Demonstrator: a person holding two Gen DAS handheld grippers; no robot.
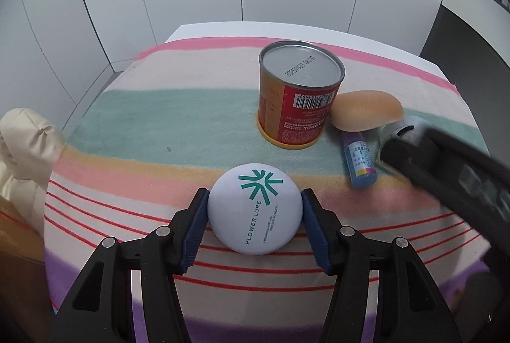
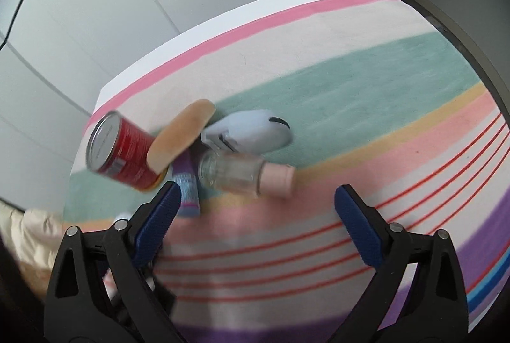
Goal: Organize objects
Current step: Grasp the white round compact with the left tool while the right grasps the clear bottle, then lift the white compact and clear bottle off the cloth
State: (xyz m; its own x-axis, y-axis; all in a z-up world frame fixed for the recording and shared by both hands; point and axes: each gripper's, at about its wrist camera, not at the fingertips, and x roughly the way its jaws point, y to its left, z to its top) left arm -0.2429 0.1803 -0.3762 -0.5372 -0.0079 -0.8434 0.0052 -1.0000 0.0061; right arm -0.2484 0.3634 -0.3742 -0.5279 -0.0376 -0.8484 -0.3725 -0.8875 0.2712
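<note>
My left gripper (image 1: 254,209) is shut on a round white powder compact (image 1: 254,209) printed "FLOWER LURE", just above the striped cloth. Beyond it stand a red tin can (image 1: 298,94), a tan bread roll (image 1: 366,110) and a small blue bottle (image 1: 361,163). My right gripper (image 2: 256,203) is open and empty above the cloth. In front of it lie a clear glass jar with a pink cap (image 2: 242,172), a pale blue device (image 2: 255,131), the bread roll (image 2: 181,132), the red can (image 2: 122,152) and the blue bottle (image 2: 188,187).
The table is covered by a striped cloth (image 1: 159,120), with white wall panels behind it. A cream padded cushion (image 1: 22,148) sits off the left edge. The right gripper's black body (image 1: 446,164) reaches in at right in the left wrist view.
</note>
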